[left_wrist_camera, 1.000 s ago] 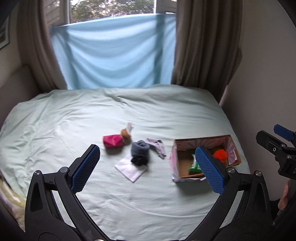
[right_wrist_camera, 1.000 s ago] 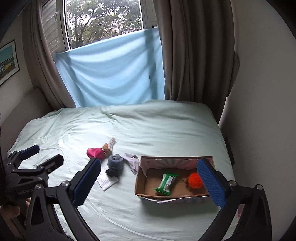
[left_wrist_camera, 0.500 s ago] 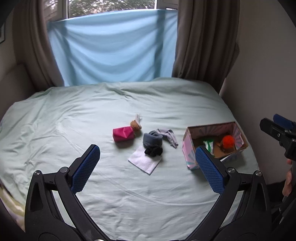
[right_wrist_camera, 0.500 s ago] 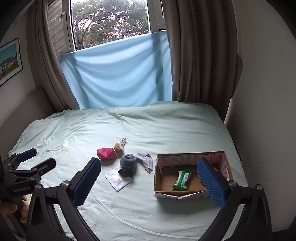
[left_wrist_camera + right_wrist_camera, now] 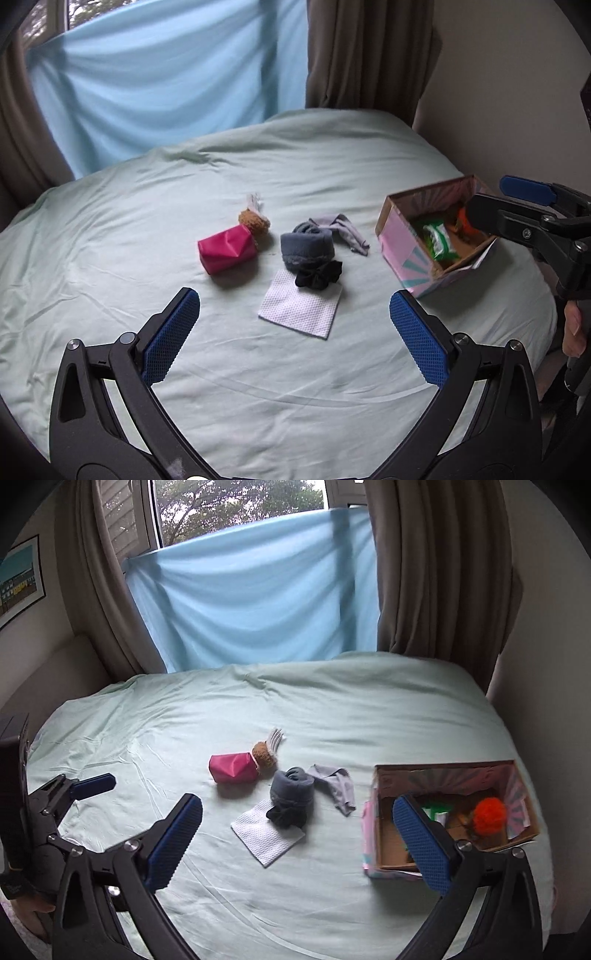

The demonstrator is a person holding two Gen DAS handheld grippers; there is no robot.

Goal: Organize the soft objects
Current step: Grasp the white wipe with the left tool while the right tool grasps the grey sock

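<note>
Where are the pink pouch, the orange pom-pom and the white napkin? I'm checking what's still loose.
pink pouch (image 5: 227, 249), left wrist view, middle of its side.
orange pom-pom (image 5: 489, 814), right wrist view, its fluffy centre.
white napkin (image 5: 297, 312), left wrist view, bare middle.

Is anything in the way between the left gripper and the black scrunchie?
Nothing visible. The open left gripper faces the black scrunchie, which lies on a white paper napkin against a rolled grey sock. Only napkin and bedsheet lie between.
</note>
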